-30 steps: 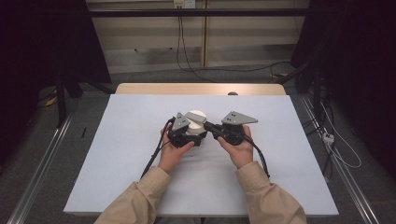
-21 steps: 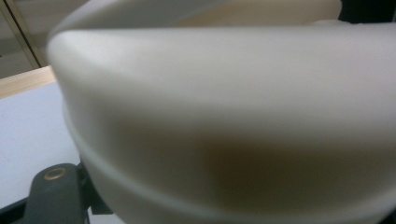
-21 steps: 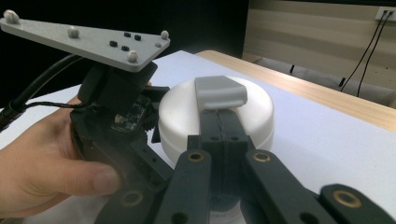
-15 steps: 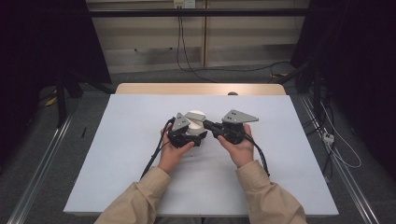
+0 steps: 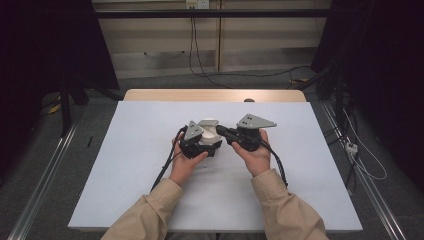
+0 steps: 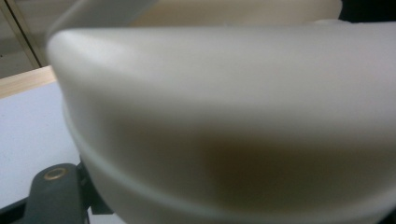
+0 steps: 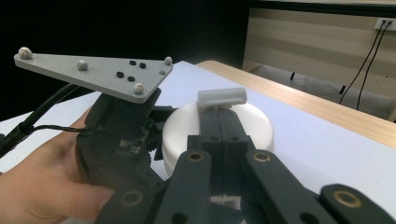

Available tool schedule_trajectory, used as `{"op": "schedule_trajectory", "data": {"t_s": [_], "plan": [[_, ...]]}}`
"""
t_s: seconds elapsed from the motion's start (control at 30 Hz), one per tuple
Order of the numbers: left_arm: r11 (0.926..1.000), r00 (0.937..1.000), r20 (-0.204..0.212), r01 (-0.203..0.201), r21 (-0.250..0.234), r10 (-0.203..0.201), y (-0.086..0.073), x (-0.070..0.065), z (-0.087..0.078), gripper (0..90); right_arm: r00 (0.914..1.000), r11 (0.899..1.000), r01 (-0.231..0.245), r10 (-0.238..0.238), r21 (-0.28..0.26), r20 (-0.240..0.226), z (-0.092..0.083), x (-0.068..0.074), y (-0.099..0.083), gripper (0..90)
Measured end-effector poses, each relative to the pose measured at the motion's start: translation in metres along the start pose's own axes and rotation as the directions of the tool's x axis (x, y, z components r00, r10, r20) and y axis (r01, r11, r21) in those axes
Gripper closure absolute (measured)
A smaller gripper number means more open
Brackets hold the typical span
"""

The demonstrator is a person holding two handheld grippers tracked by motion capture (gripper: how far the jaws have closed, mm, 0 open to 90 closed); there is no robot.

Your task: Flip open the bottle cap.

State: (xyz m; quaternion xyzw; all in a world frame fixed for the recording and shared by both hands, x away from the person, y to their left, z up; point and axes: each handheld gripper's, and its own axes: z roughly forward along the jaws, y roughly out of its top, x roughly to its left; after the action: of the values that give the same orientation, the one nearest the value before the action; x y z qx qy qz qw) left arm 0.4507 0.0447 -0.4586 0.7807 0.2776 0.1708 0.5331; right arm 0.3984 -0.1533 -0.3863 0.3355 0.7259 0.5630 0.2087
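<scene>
A round white container [image 5: 210, 131] with a lid sits at mid-table between both hands. In the left gripper view its cream wall [image 6: 224, 116] is pressed close to the camera, beside one dark finger [image 6: 56, 198]. My left gripper [image 5: 206, 141] is shut on the container from the left side. My right gripper [image 5: 220, 130] comes in from the right, its jaws closed together on the small white knob [image 7: 222, 96] that stands on top of the lid [image 7: 252, 122]. In the right gripper view, my left gripper [image 7: 156, 123] and its grey plate lie just left of the container.
The white tabletop [image 5: 130, 145] spreads around the hands, with a wooden strip [image 5: 215, 95] along its far edge. Black cables [image 5: 165, 167] trail from both grippers toward the person. Metal rails run along the floor on both sides.
</scene>
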Motion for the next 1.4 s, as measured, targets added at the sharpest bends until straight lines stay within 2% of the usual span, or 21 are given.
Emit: {"op": "schedule_trajectory", "data": {"t_s": [0.9,1.4], "plan": [[0.9999,0.9999,0.002,0.011,-0.010,-0.011,-0.001,0.000,0.001,18.4,0.9997,1.000,0.025,-0.024,0.004,-0.007,0.012,0.005,0.018,90.0],[0.9998,0.9999,0.006,0.012,-0.012,-0.012,-0.001,0.000,0.001,18.4,0.9997,1.000,0.026,-0.026,0.011,0.000,0.020,0.003,0.025,90.0]]}}
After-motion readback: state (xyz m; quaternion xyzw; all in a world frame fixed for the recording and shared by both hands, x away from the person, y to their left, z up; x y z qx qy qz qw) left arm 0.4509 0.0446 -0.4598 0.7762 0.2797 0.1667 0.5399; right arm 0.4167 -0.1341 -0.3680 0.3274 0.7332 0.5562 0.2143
